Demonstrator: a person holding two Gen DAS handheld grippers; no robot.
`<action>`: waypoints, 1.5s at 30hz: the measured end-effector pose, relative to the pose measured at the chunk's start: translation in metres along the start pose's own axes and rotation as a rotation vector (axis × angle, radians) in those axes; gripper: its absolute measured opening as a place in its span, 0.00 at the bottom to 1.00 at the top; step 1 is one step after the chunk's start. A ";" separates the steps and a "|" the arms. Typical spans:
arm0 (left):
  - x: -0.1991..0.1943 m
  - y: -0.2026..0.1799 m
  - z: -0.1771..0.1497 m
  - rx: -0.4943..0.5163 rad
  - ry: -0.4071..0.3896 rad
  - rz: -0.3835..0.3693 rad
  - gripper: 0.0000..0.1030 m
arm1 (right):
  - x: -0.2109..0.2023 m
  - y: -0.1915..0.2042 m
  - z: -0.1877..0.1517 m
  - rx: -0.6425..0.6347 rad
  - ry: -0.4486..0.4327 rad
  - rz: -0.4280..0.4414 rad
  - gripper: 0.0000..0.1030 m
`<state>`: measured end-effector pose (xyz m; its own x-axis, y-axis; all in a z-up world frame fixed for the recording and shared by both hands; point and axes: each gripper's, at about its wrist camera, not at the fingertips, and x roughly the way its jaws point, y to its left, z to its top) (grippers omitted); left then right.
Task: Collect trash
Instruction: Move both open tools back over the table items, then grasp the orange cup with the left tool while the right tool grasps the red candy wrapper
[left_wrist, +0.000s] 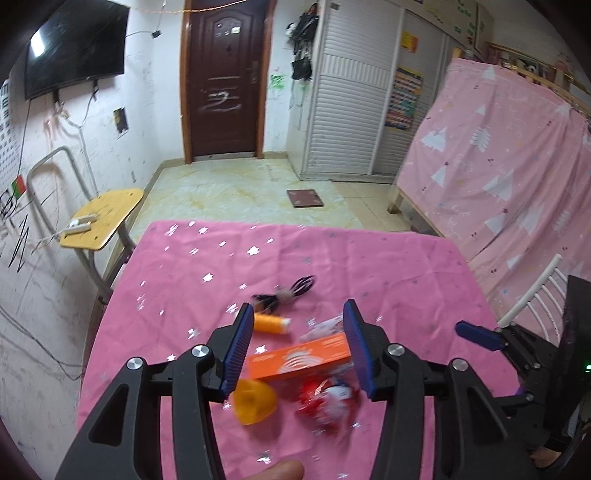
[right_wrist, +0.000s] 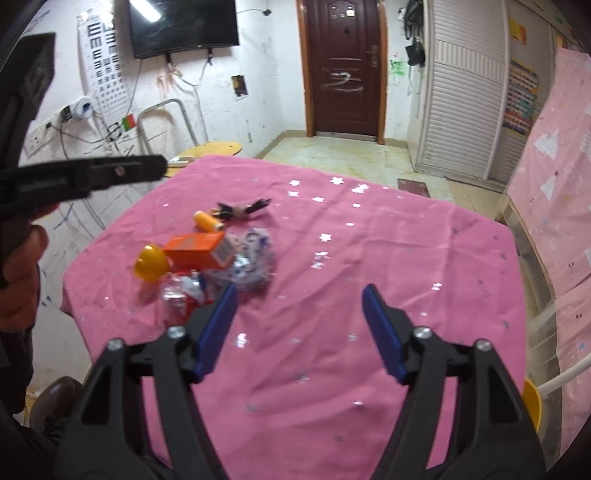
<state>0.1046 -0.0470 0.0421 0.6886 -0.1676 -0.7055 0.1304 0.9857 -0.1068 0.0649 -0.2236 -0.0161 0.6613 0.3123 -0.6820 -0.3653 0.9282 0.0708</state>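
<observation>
Pink star-print surface (right_wrist: 369, 258) carries one cluster of litter, left to right: yellow plastic half-shell (right_wrist: 149, 264), orange carton (right_wrist: 197, 251), red-and-silver wrapper (right_wrist: 181, 293) and crumpled white-blue wrapper (right_wrist: 251, 262), with an orange thread spool (right_wrist: 207, 220) and black cable bundle (right_wrist: 240, 210) beyond. Left gripper (left_wrist: 297, 349) hangs spread above the carton, gripping nothing. Right gripper (right_wrist: 299, 332) stands spread and empty over bare cloth, right of the cluster.

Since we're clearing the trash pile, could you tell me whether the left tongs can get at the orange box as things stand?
Probably yes: the left tongs stand open above the orange box, nothing lying over it.
</observation>
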 end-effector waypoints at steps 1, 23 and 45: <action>0.002 0.005 -0.003 -0.006 0.007 0.008 0.42 | 0.002 0.006 0.000 -0.009 0.003 0.006 0.67; 0.048 0.053 -0.060 -0.073 0.130 -0.049 0.43 | 0.041 0.073 -0.008 -0.096 0.095 0.138 0.69; 0.066 0.045 -0.073 -0.053 0.163 -0.116 0.42 | 0.058 0.073 -0.009 -0.093 0.131 0.098 0.36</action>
<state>0.1033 -0.0124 -0.0605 0.5462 -0.2792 -0.7898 0.1615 0.9602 -0.2278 0.0707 -0.1395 -0.0576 0.5310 0.3653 -0.7646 -0.4866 0.8702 0.0778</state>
